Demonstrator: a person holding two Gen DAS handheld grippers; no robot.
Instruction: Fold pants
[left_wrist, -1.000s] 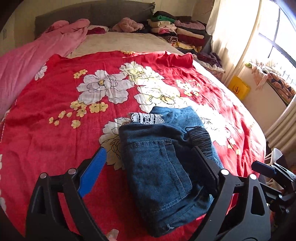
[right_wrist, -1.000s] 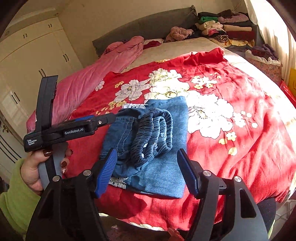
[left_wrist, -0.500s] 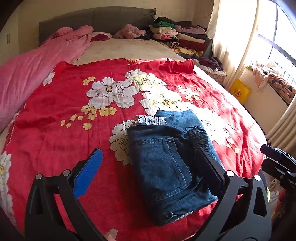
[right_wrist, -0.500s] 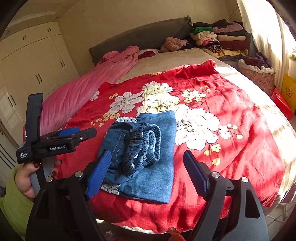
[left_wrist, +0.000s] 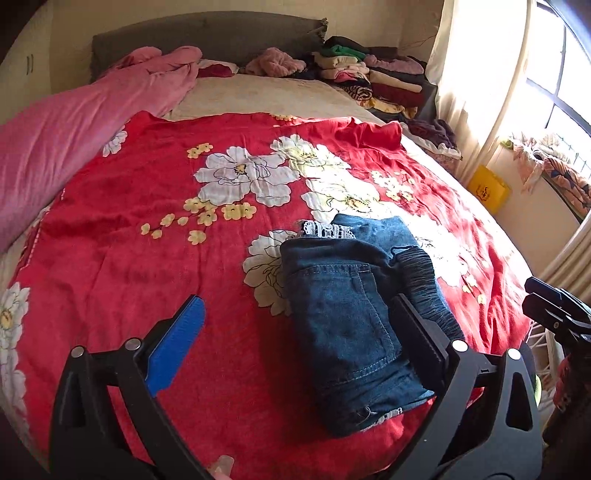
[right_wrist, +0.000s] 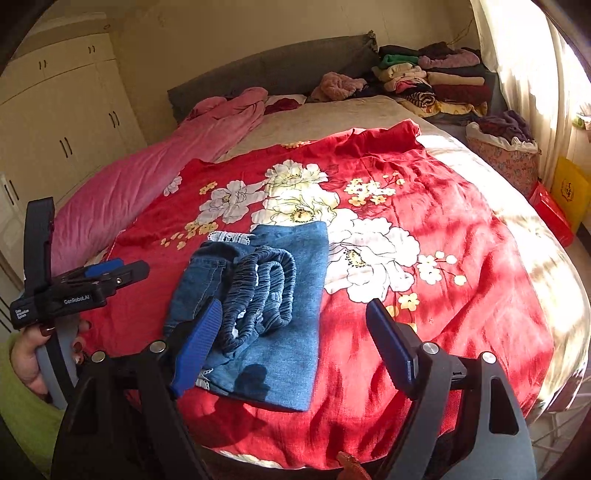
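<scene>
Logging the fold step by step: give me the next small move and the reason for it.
Probably draw both grippers back and leave the jeans alone. They already lie as a compact folded bundle on the red floral blanket, and the left gripper and right gripper both stand open, gripping nothing.

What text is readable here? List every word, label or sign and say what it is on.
"GenRobot.AI": side of the left gripper, seen in the right wrist view.
Small white label at that gripper's rear end: too small to read surely.
Dark emblem on the yellow bag by the window: unreadable.

Both wrist views downward, shared bed (left_wrist: 110, 258)
</scene>
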